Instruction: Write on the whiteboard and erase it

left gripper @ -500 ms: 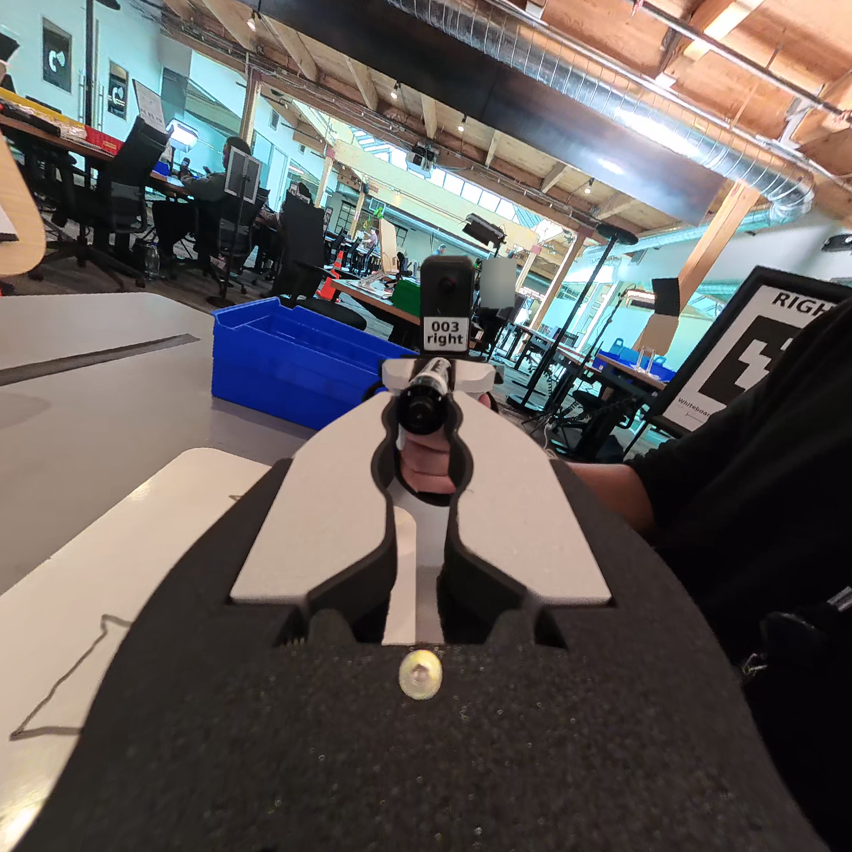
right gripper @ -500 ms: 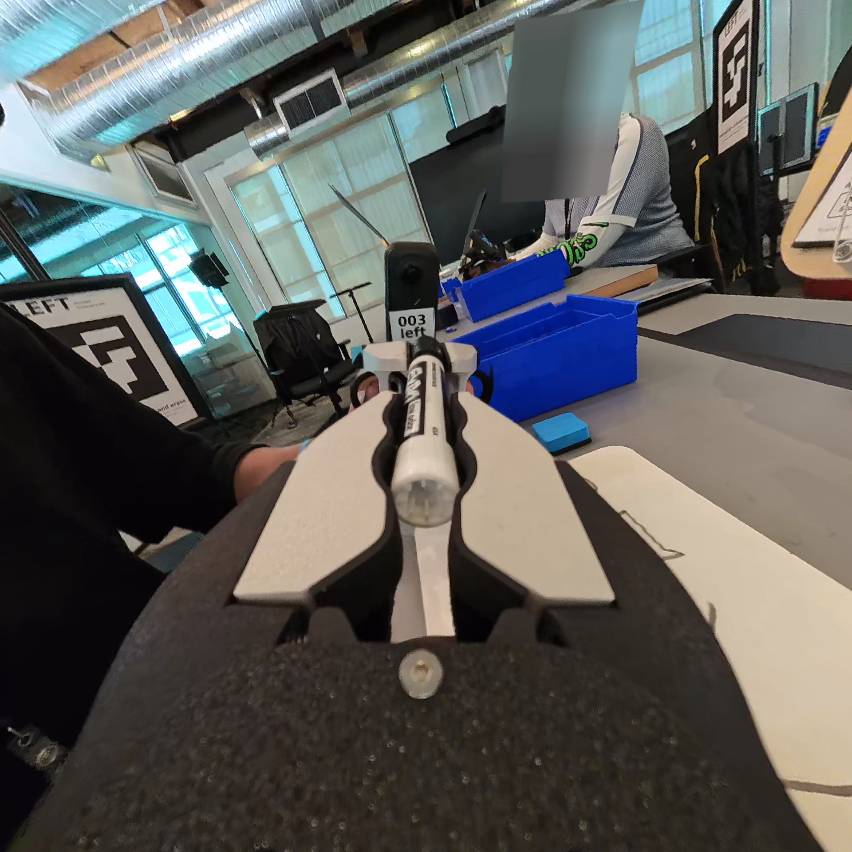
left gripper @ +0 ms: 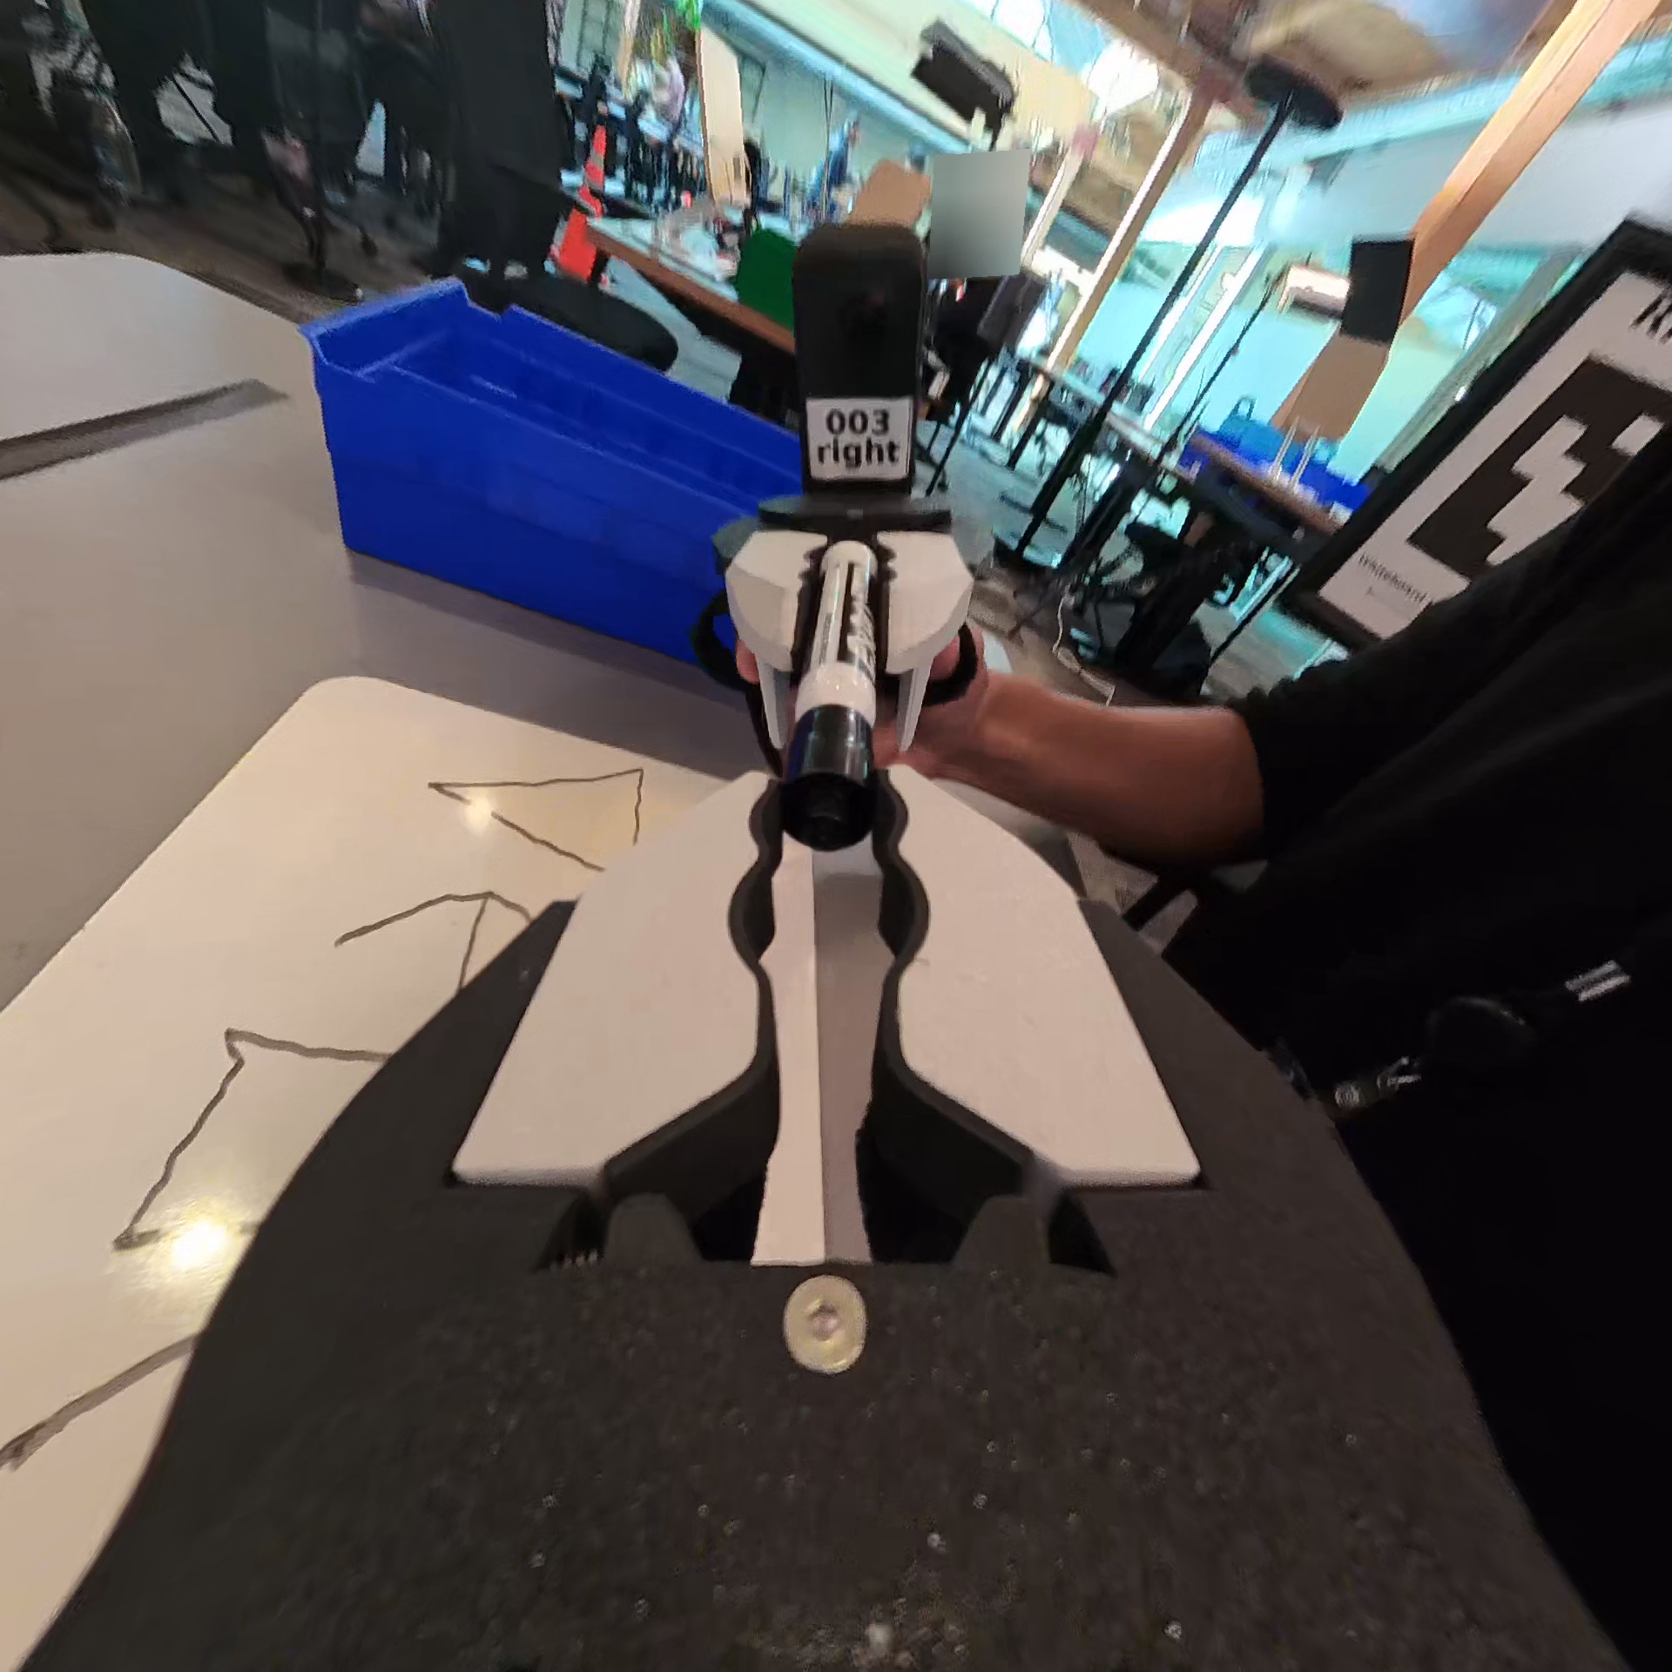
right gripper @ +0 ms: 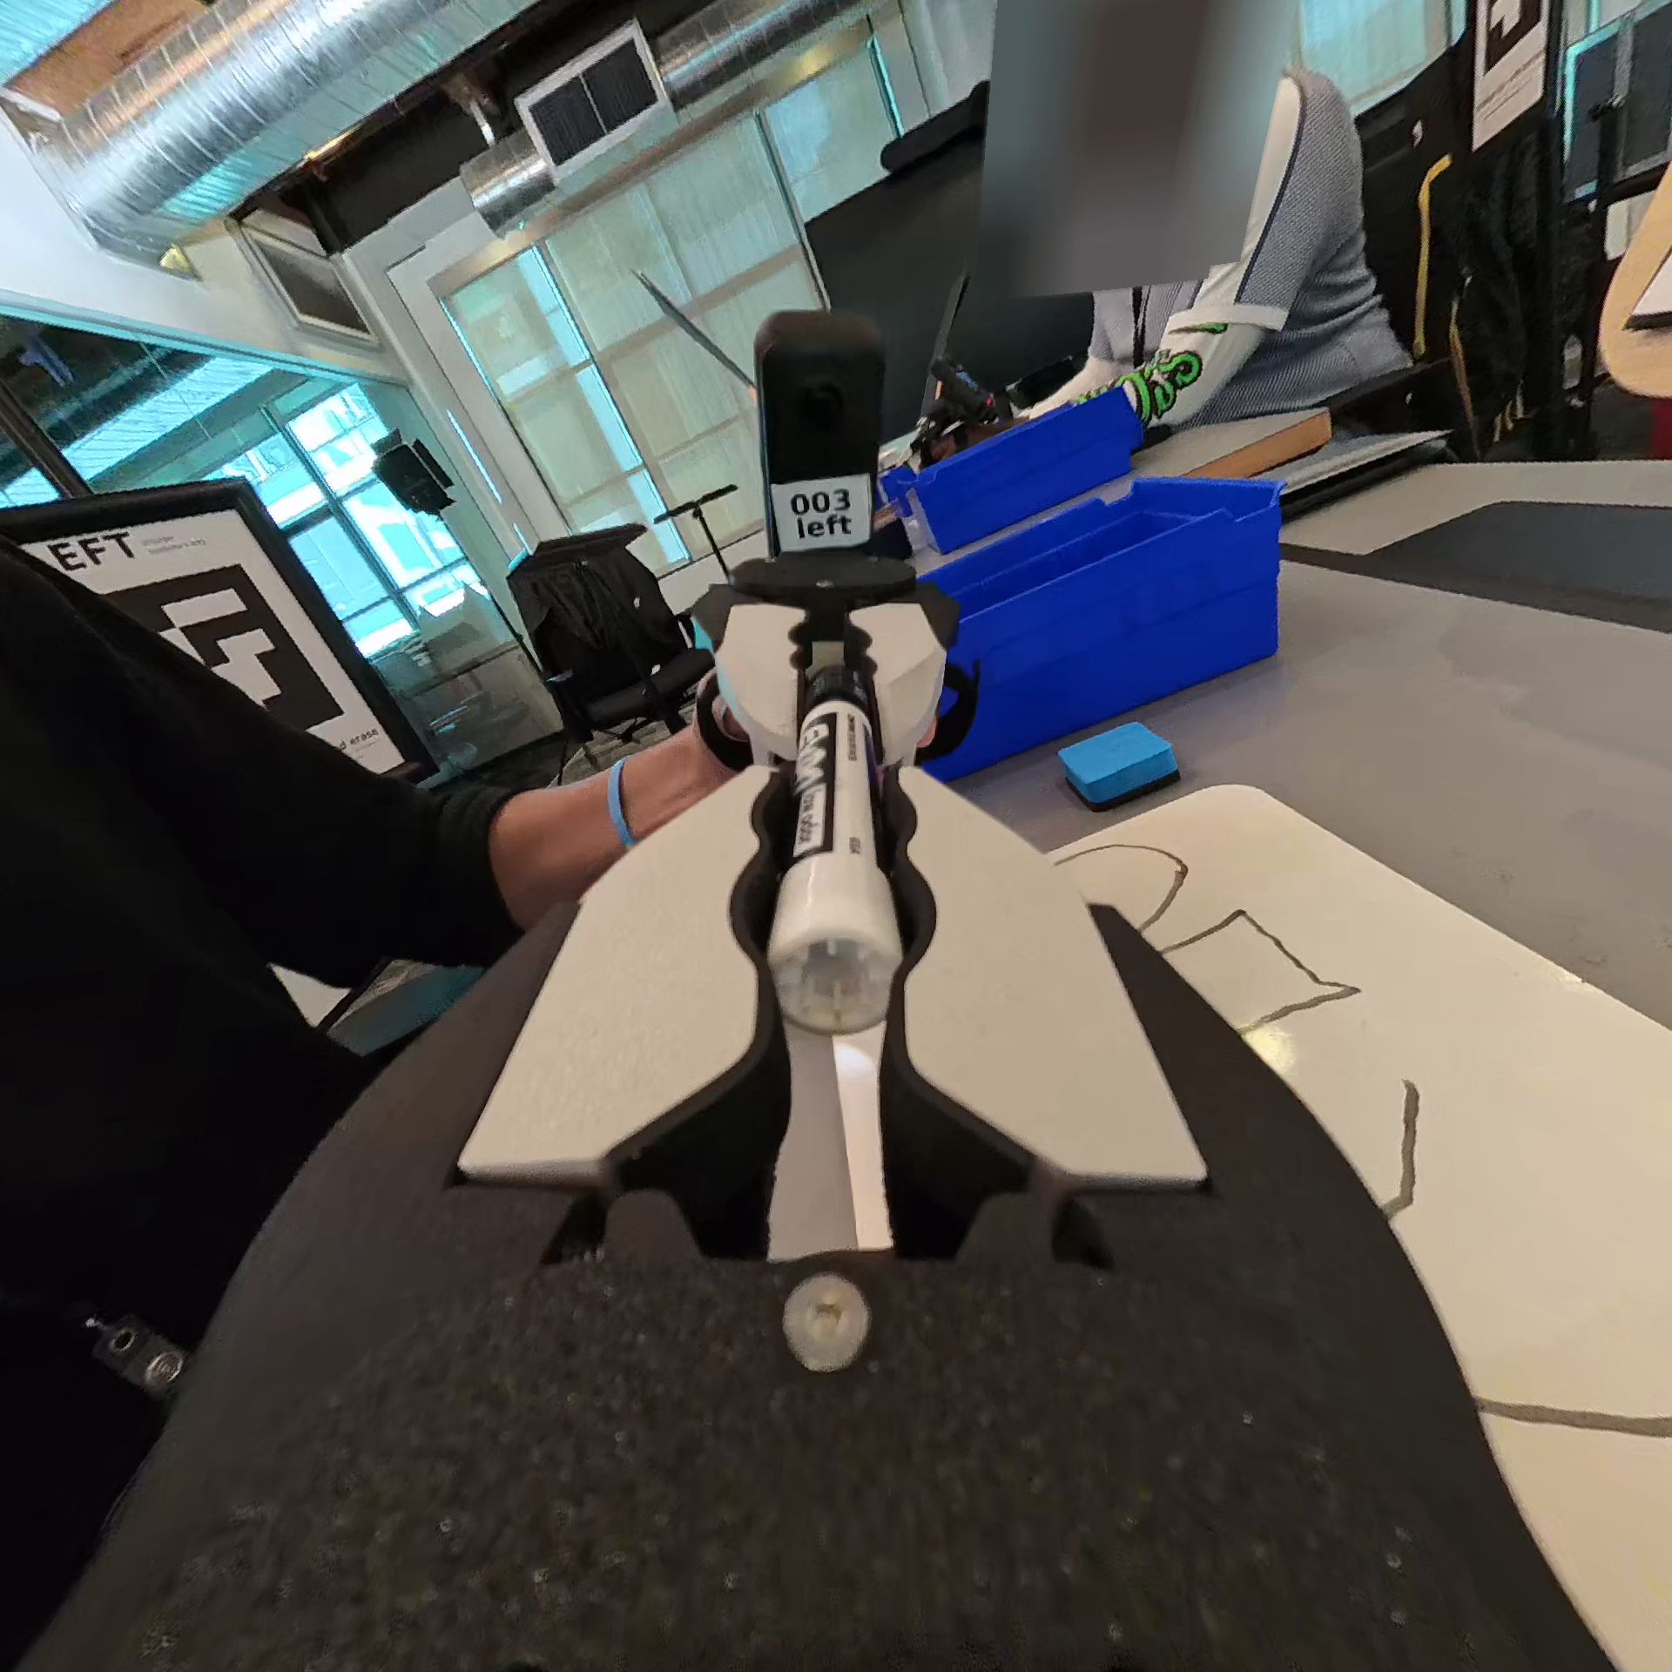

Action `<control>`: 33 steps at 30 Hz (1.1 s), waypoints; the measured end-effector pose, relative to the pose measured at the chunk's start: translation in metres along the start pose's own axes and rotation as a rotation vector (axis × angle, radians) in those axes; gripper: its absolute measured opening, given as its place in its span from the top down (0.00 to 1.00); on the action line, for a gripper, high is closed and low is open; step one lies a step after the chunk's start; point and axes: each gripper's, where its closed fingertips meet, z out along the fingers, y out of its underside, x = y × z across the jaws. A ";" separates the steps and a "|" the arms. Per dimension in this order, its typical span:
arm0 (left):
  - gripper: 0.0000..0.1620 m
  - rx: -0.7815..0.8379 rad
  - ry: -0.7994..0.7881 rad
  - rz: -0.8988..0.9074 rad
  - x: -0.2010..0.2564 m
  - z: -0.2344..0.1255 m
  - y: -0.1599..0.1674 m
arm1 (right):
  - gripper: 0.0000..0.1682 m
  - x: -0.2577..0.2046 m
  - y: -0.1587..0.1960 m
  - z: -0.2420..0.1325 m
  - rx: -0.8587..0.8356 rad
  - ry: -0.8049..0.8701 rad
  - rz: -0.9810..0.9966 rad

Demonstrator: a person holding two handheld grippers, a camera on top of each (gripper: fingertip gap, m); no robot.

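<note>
We see a blue bin far out past our gripper and a person in a grey top behind it.

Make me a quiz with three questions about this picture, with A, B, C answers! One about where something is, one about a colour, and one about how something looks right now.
1. Where does the eraser lie?
A. On the grey table, beside the whiteboard
B. On a chair
C. On the floor

2. What colour is the cap of the marker?
A. Red
B. Black
C. Green

3. How is the whiteboard?
A. Blank
B. Drawn on with lines
C. Covered by a cloth

Answers:
1 A: the eraser sits on the table just off the whiteboard's far edge.
2 B: the cap's end shows black in the left wrist view.
3 B: dark zigzag lines cross the whiteboard in both views.
</note>
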 end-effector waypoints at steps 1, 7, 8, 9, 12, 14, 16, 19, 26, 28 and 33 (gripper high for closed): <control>0.88 -0.020 0.013 0.002 0.002 0.000 0.002 | 0.88 -0.001 0.001 0.000 -0.012 -0.009 0.004; 0.89 -0.100 0.030 0.026 0.004 0.002 0.007 | 0.88 -0.002 0.004 -0.002 -0.061 -0.026 0.009; 0.89 -0.125 0.015 0.033 0.001 0.003 0.011 | 0.88 -0.001 0.006 -0.002 -0.077 -0.017 0.006; 0.88 -0.173 -0.002 0.044 -0.001 0.003 0.018 | 0.88 0.001 0.009 -0.002 -0.102 -0.007 0.000; 0.89 -0.150 0.044 0.034 0.006 0.007 0.014 | 0.88 -0.003 0.010 0.000 -0.091 -0.038 0.020; 0.90 -0.250 0.000 0.089 0.003 0.016 0.029 | 0.88 -0.002 0.021 0.006 -0.162 -0.025 -0.002; 0.90 -0.196 -0.002 0.087 0.003 0.017 0.020 | 0.88 -0.002 0.017 0.006 -0.146 -0.016 -0.009; 0.90 -0.200 0.001 0.086 0.004 0.017 0.020 | 0.88 -0.003 0.015 0.006 -0.168 -0.014 -0.028; 0.76 -0.157 -0.048 0.107 -0.002 0.012 0.004 | 0.88 0.000 0.000 0.002 -0.052 -0.036 0.005; 0.70 -0.119 -0.055 0.097 0.000 0.008 -0.002 | 0.88 0.003 -0.004 -0.002 -0.025 -0.030 0.009; 0.62 -0.054 -0.149 0.069 -0.017 -0.012 -0.003 | 0.89 0.010 -0.001 -0.009 -0.029 0.006 0.014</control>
